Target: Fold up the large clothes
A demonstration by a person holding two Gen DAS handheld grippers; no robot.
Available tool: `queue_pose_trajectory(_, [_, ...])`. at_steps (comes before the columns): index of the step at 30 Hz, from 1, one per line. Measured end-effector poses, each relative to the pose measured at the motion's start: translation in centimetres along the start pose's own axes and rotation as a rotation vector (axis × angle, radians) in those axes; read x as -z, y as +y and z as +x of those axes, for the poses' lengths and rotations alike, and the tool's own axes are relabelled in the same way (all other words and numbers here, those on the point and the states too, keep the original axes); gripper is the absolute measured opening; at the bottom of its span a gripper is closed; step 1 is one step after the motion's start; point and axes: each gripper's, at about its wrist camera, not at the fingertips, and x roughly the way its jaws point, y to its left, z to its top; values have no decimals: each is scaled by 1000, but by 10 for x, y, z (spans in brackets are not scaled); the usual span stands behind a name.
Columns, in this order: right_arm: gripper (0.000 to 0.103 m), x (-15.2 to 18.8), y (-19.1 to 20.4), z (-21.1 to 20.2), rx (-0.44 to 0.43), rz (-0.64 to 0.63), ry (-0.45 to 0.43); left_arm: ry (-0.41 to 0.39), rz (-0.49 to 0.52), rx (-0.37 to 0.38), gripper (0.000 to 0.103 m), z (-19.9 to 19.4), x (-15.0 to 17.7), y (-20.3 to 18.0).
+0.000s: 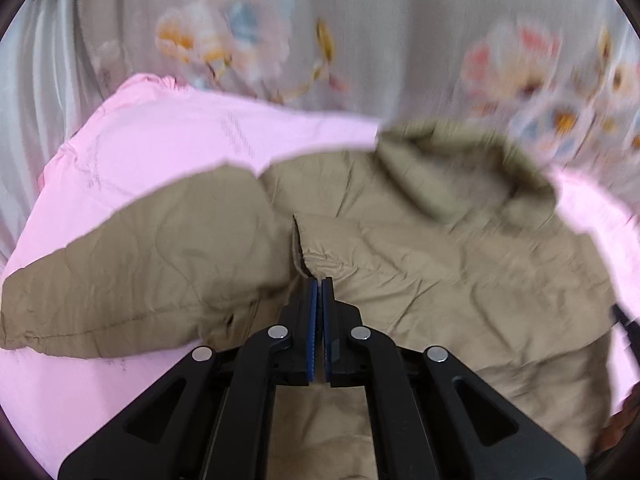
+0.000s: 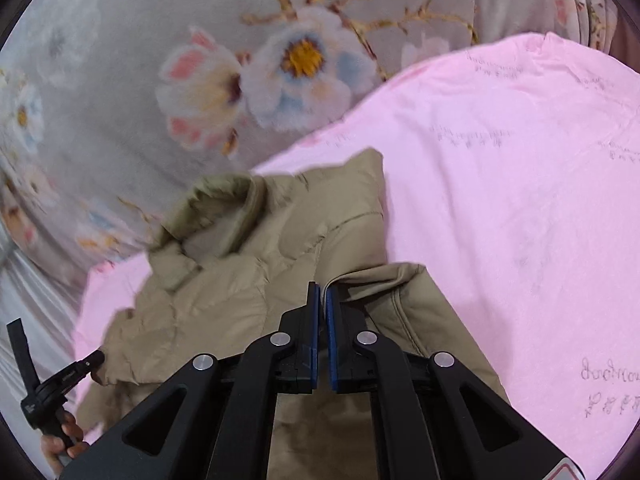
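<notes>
A tan quilted hooded jacket (image 1: 420, 248) lies spread on a pink sheet (image 1: 168, 136). One sleeve (image 1: 132, 264) stretches to the left, and the hood (image 1: 460, 164) lies at the far right. My left gripper (image 1: 320, 280) is shut on a fold of the jacket near its front opening. In the right wrist view the jacket (image 2: 256, 280) lies below the gripper, with the hood (image 2: 216, 208) at the upper left. My right gripper (image 2: 322, 286) is shut on a fold of the jacket by a sleeve edge (image 2: 404, 300). The left gripper's handle (image 2: 56, 384) and the hand holding it show at the lower left.
The pink sheet (image 2: 500, 184) covers the bed. A grey floral quilt (image 2: 200, 80) is bunched along the far side, also seen in the left wrist view (image 1: 360, 32). A white striped cloth (image 1: 36, 100) hangs at the left.
</notes>
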Motion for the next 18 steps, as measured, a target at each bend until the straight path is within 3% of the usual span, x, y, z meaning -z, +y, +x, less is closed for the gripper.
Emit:
queue_pose_trajectory(4, [4, 9, -8, 23, 74, -22, 76, 24, 35, -43, 2, 29, 28, -6])
queue_pose_trajectory(11, [1, 15, -15, 35, 114, -37, 111, 16, 20, -62, 10, 29, 36, -1])
queue_pose_trajectory(18, [1, 24, -22, 20, 139, -80, 126, 33, 12, -60, 10, 9, 57, -3])
